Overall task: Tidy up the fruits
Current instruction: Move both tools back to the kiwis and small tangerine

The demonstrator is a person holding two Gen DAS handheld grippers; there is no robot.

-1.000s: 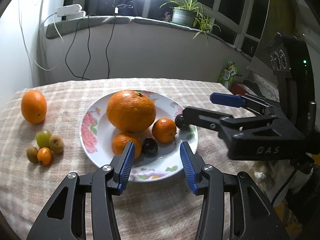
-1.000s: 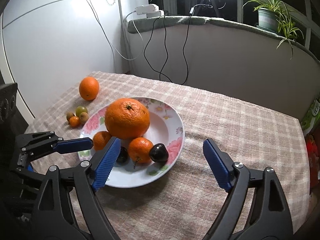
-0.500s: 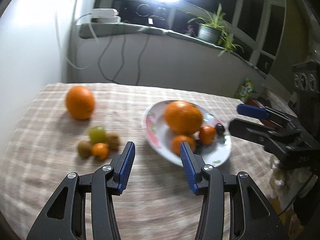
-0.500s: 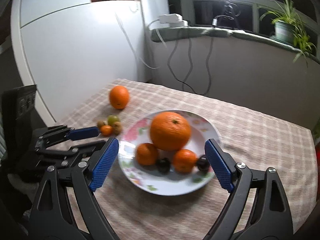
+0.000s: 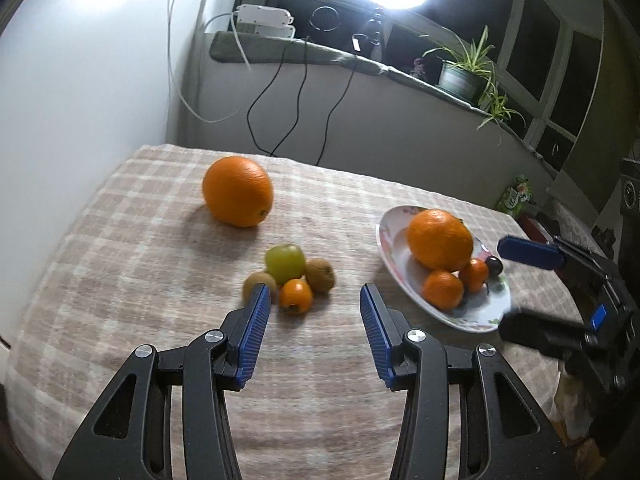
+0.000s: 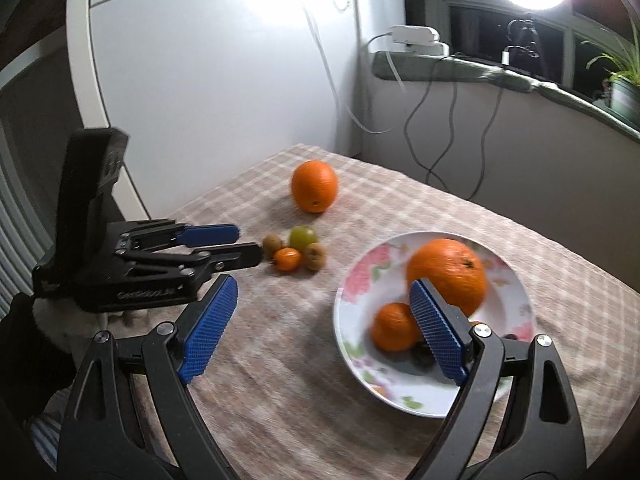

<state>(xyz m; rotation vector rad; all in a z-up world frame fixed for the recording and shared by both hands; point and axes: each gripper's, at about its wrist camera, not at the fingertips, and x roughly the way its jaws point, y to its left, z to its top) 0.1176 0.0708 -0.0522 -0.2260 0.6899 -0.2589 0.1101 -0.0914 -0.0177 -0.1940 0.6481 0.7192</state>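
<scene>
While both empty, left hand-held gripper [image 5: 312, 300] part-open near small fruits [image 5: 289, 278], right hand-held gripper [image 6: 324, 298] wide, plate [image 6: 360, 280] seemingly mid-table.

We see a tablecloth [image 5: 120, 248] w/ a beige-and-cream check. The lone orange [image 5: 237, 191] on it is bright orange. In the small cluster: one pale green fruit [image 5: 285, 263], two brownish-green ones [image 5: 320, 275] [image 5: 259, 285], one small orange one [image 5: 295, 295]. The plate [image 6: 362, 276] is white w/ pink flowers and green leaves; on it a big orange fruit [image 6: 447, 276], smaller orange ones [image 6: 394, 327] and dark, near-black ones [image 5: 494, 266]. Both grippers are black w/ blue pads: left gripper [image 5: 311, 330], right gripper [image 6: 322, 330]. Wall white, cables black and white, potted plant [image 5: 464, 70] green.
</scene>
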